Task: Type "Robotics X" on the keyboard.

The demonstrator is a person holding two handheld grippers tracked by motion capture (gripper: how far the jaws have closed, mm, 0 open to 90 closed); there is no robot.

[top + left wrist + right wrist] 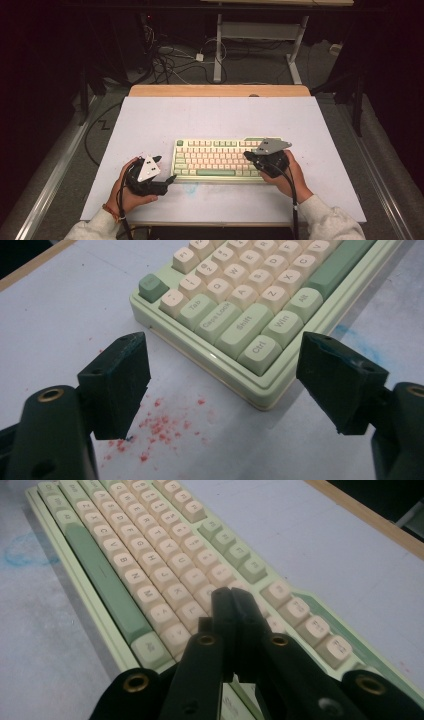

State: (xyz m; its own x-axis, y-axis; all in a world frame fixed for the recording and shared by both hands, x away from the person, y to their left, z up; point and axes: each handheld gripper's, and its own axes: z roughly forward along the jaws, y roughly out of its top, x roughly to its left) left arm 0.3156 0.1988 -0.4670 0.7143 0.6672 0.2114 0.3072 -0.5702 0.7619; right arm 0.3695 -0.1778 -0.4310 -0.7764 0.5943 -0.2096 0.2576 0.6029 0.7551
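High view: my left gripper sits just off the near left corner of the green-and-cream keyboard, which lies square in the middle of the white table mat. My right gripper hovers over the keyboard's right half, tips pointing in across the keys. Neither claw carries anything, and every keycap I can make out is in its place, so I judge the work on the keys to be barely begun.

Left gripper view: my jaws stand wide apart, released, with nothing between them but bare mat speckled with red stains. The keyboard's corner, with its Ctrl key, lies just ahead between the jaw tips, close but not touched. From here I could clamp or steady that corner; that step is not yet done.

Right gripper view: my jaws are clenched flat together, gripping nothing, their joined tip poised just above the cream keys near the right end of the letter rows; whether it presses a key I cannot tell. The green space bar runs off to the left.
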